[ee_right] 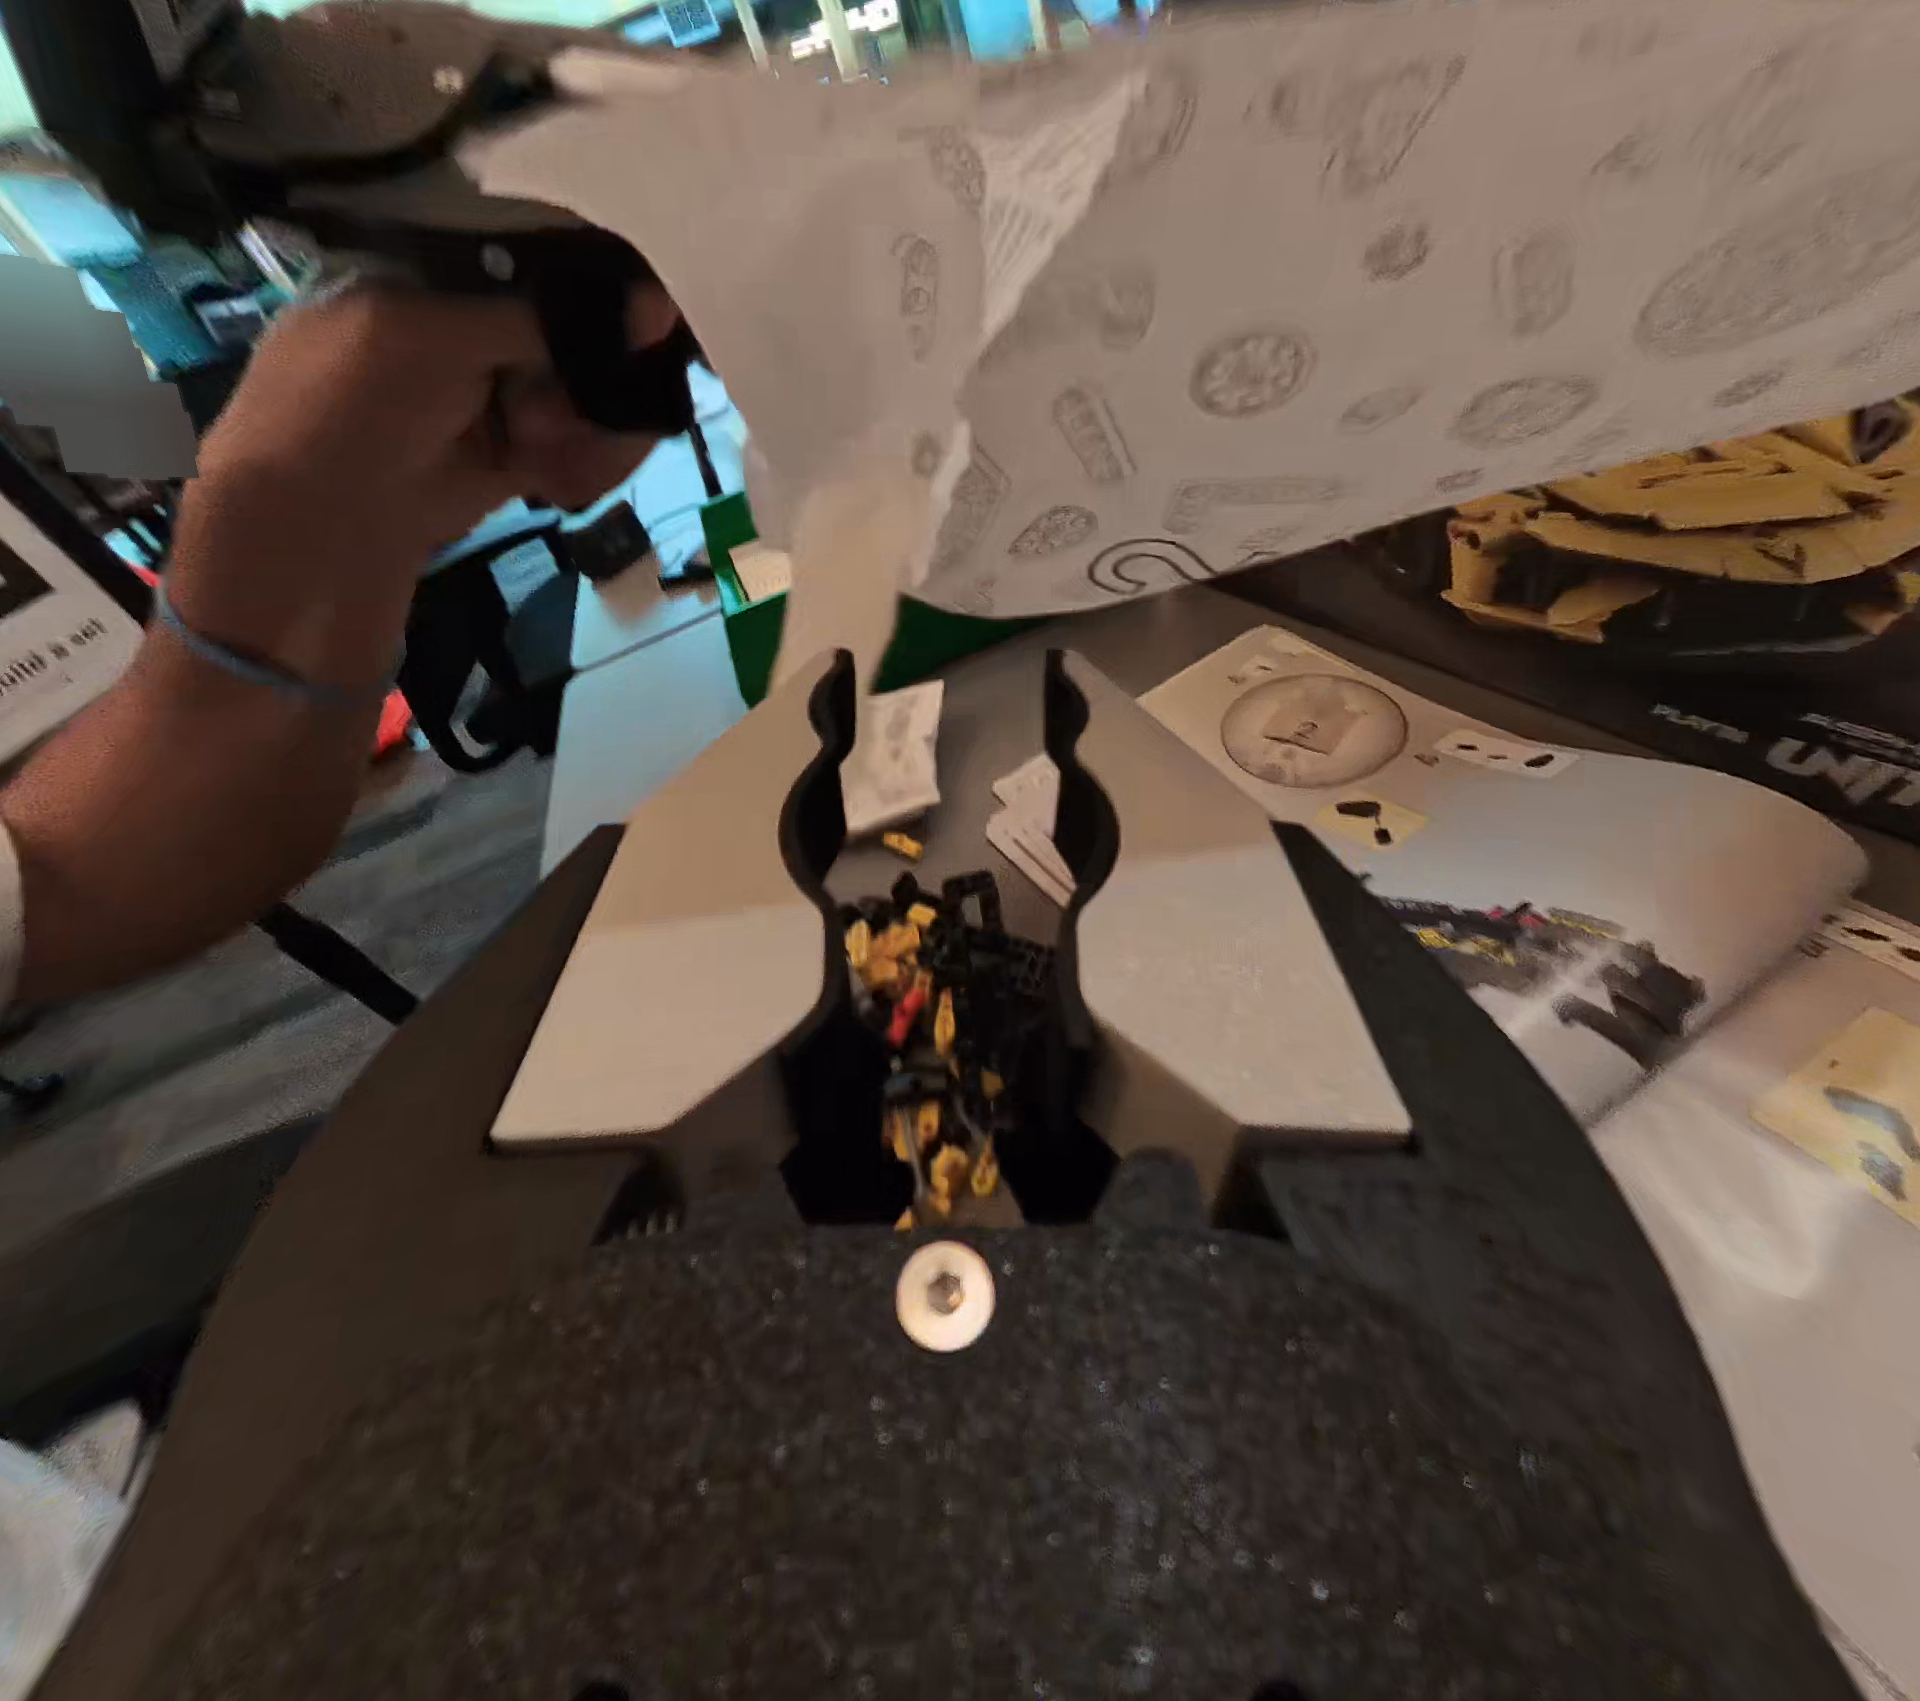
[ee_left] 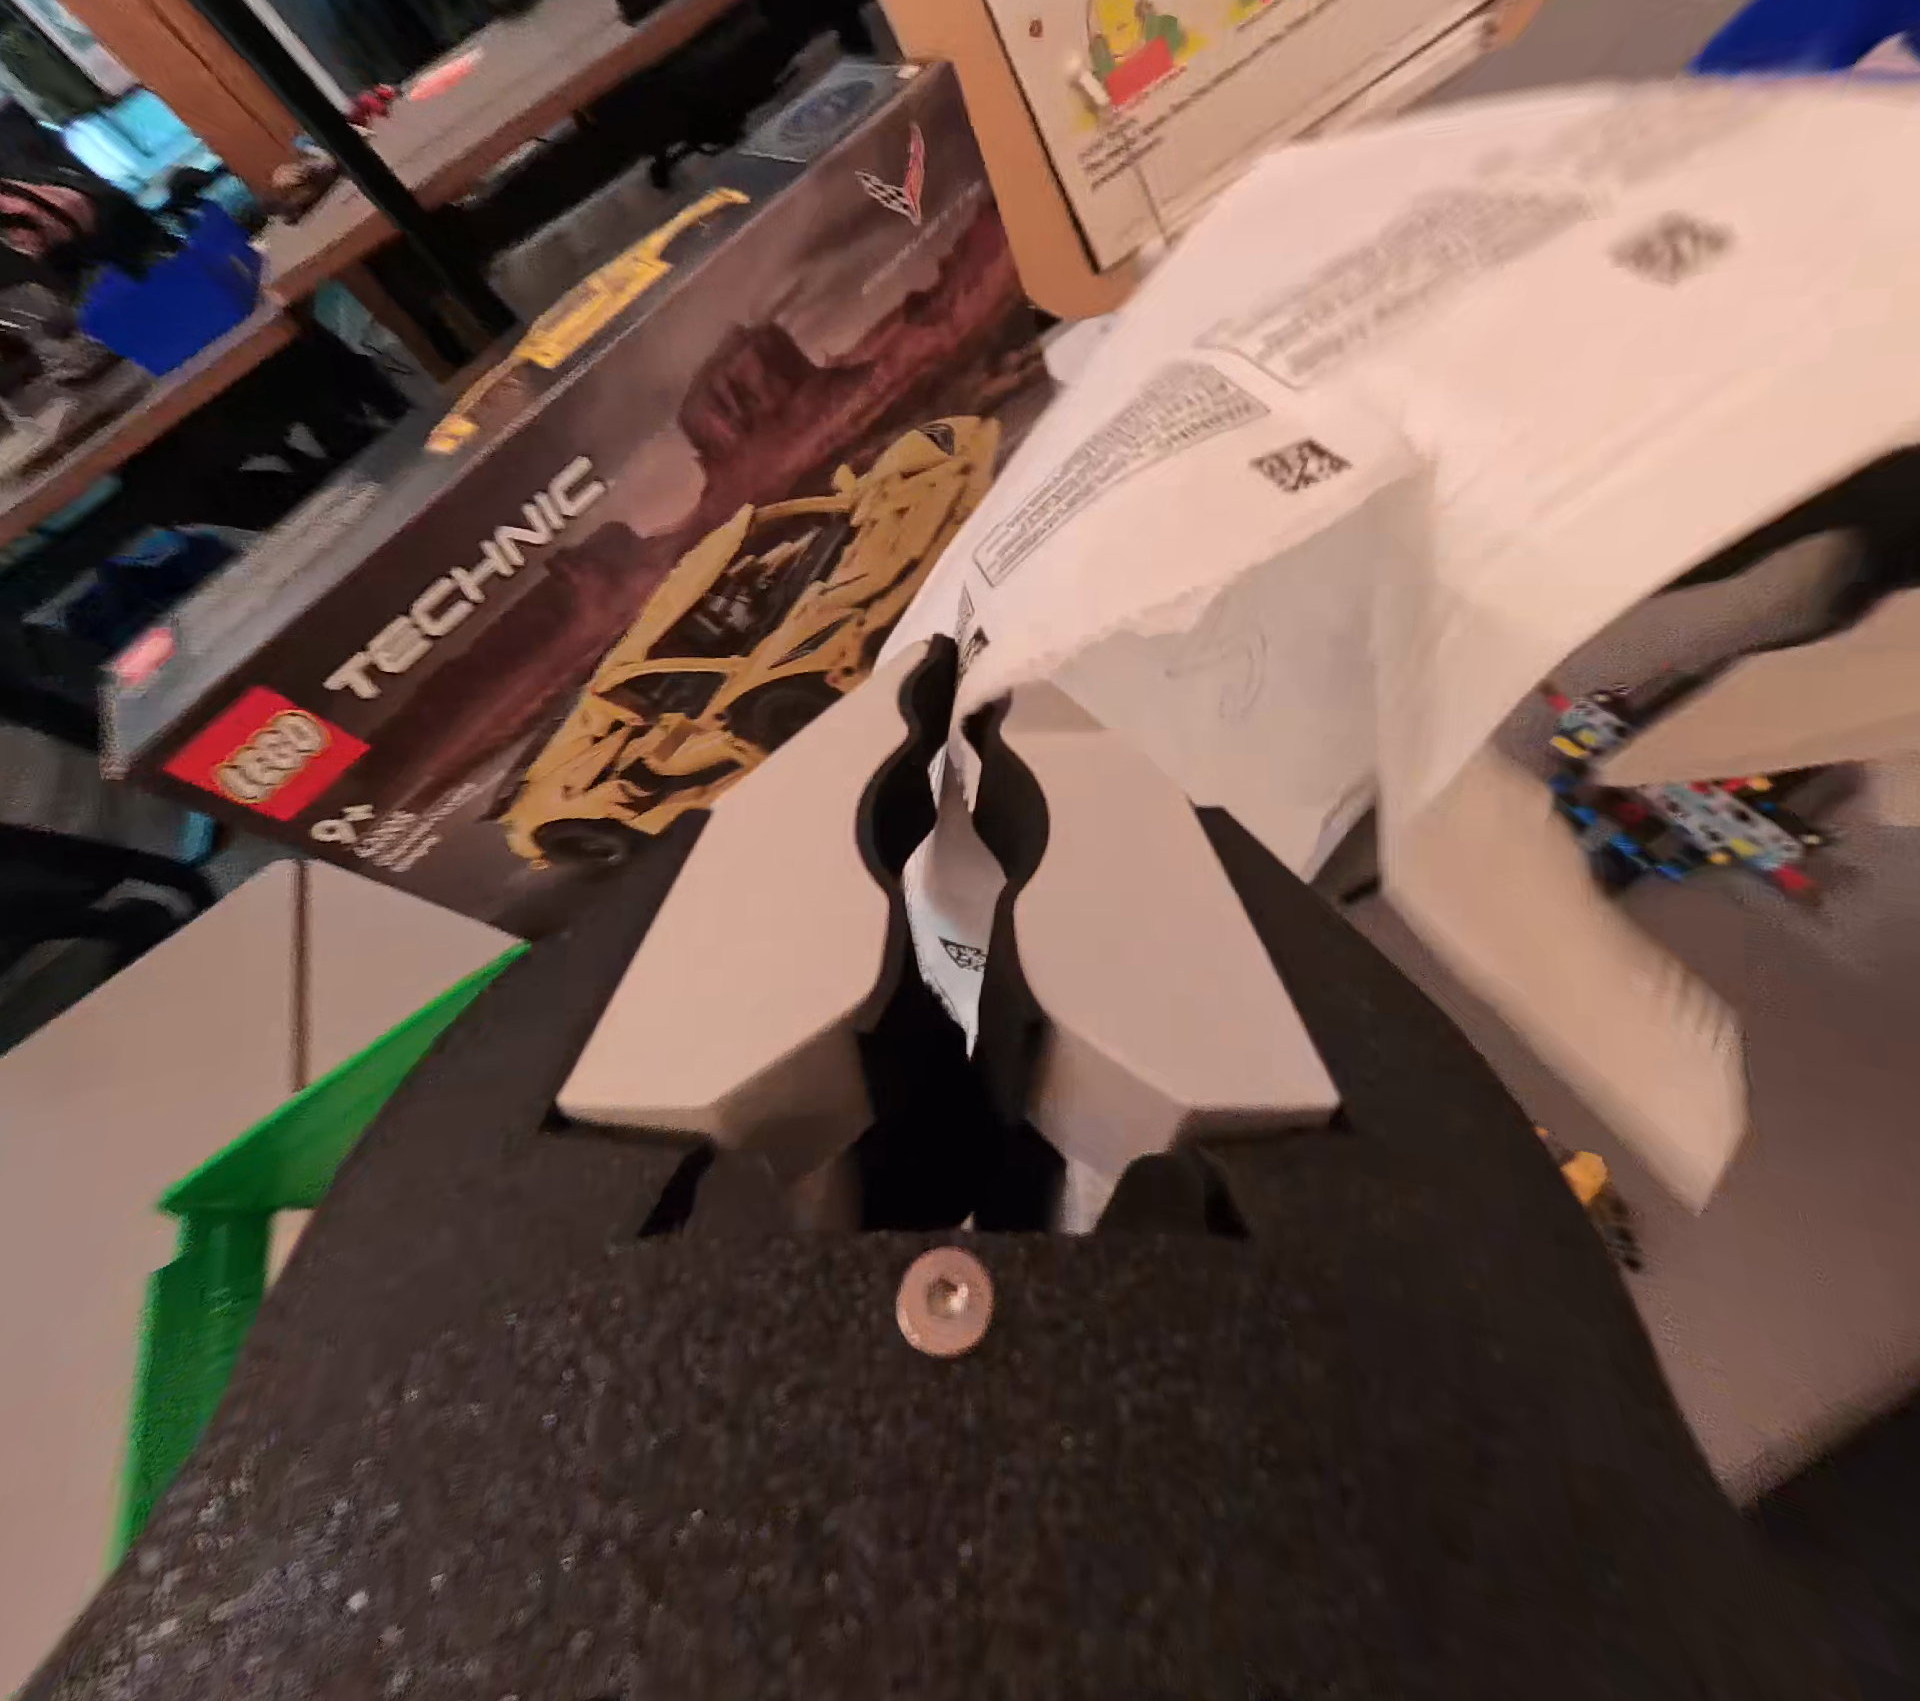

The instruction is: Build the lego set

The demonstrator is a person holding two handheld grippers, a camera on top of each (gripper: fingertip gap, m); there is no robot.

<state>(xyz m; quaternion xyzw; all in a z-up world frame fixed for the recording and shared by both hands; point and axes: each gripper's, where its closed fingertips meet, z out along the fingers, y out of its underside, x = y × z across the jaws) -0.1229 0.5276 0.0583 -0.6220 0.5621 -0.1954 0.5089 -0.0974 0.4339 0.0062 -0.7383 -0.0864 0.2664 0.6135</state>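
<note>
We see the box lying flat at ten o'clock of our left gripper. The white paper bag hangs above the table, one torn edge pinched in the left jaws, which are nearly closed. Our right gripper stands spread wide, holding nothing; loose pieces lie on the table between its fingers, with the booklet at three o'clock.

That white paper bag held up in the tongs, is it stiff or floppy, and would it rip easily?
Probably floppy: the paper bag droops and creases past the left tongs pinching its edge. Likely fragile too, since that edge is already ragged and torn. It seems light, hanging from one pinch.
</note>
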